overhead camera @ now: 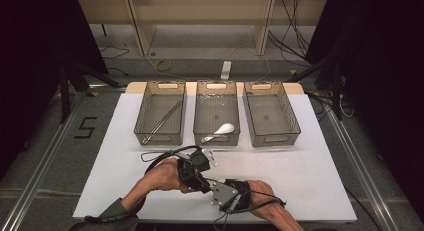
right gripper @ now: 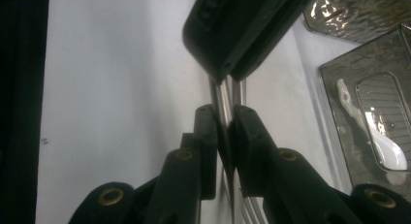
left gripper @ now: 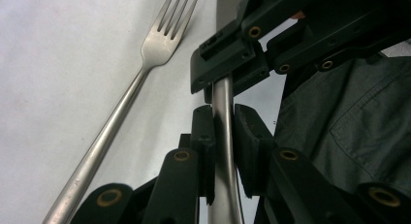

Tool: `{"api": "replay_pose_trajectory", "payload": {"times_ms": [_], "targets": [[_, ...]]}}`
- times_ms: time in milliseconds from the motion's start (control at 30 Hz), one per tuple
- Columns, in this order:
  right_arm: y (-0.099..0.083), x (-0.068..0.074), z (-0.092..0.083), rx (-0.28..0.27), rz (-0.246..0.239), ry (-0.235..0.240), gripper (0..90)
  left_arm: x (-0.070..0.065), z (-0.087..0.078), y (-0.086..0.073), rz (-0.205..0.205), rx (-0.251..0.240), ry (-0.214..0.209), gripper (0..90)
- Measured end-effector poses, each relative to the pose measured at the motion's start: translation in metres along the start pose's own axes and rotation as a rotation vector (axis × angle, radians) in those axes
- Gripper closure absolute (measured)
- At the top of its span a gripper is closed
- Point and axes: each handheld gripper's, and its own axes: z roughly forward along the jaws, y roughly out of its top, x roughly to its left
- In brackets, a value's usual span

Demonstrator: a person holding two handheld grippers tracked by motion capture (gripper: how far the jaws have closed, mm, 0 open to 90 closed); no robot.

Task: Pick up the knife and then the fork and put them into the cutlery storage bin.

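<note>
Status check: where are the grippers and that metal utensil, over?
Left gripper shut on metal handle. Right gripper shut on same handle. Spare fork flat on table alongside, not obstructing.

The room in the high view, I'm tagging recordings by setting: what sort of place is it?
Probably a lab or recording rig, not a kitchen: a white-covered table with three mesh trays, bare cables on the floor, and dark curtains around it.

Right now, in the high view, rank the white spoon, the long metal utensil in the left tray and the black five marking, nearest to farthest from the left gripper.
From the left gripper:
1. White spoon, in the middle tray, straight ahead.
2. Long metal utensil, in the left tray.
3. Black five, far out to the left.
</note>
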Motion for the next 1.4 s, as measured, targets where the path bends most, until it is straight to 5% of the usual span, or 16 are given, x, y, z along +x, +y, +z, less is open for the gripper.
{"api": "replay_pose_trajectory", "payload": {"times_ms": [167,333,500,700,800,1067,1100,1400], "targets": [[0.0,-0.003,-0.004,0.012,-0.021,0.008,83.6,0.002,-0.004,0.0,-0.03,-0.05,0.012,75.2],[-0.004,-0.007,-0.006,0.026,-0.013,-0.008,83.7,0.005,-0.013,-0.001,-0.047,-0.102,0.024,53.9],[-0.009,-0.011,-0.007,0.039,0.033,-0.023,83.7,0.01,-0.024,-0.005,-0.086,-0.163,0.091,39.3],[-0.017,-0.023,-0.011,0.06,0.091,-0.033,83.7,0.015,-0.04,-0.017,-0.101,-0.293,0.152,31.2],[-0.025,-0.033,-0.014,0.054,0.199,-0.037,83.7,0.017,-0.045,-0.026,-0.105,-0.343,0.185,28.7],[-0.044,-0.061,-0.024,0.037,0.363,-0.048,83.7,0.021,-0.05,-0.055,-0.112,-0.463,0.254,23.0],[-0.05,-0.07,-0.029,0.032,0.415,-0.061,83.7,0.022,-0.05,-0.06,-0.116,-0.478,0.261,20.8],[-0.067,-0.109,-0.041,0.006,0.564,-0.1,83.7,0.025,-0.053,-0.098,-0.195,-0.601,0.353,19.4]]}}
